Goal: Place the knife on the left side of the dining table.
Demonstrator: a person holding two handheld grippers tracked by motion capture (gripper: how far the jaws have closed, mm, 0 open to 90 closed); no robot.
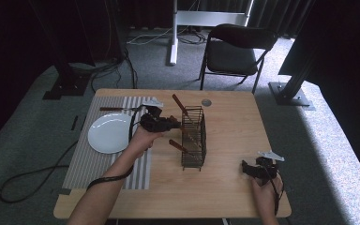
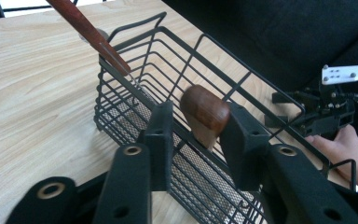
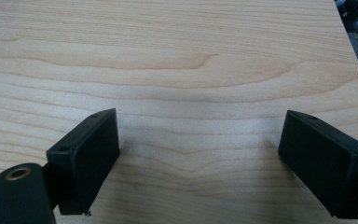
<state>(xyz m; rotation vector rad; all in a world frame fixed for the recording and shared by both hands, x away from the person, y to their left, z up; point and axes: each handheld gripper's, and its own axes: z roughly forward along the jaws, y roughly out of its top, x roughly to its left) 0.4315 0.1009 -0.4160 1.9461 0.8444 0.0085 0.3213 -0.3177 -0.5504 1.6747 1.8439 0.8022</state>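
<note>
Counted on the table [image 1: 234, 187]: one wire basket [image 1: 193, 138], three wooden-handled utensils [image 1: 180, 106], two in the basket and one on the one striped mat [image 1: 82, 164]; one white plate [image 1: 108, 133]. One folding chair [image 1: 236, 54] is seen behind.

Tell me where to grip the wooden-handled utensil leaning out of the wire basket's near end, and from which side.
Grip the rounded wooden handle end, the only part clear of the basket. It leans out over the rim toward the plate side, so come in level from that side, one jaw on each flank. The left gripper already brackets it this way. The rest sits inside the wire, likely hard to reach.
</note>
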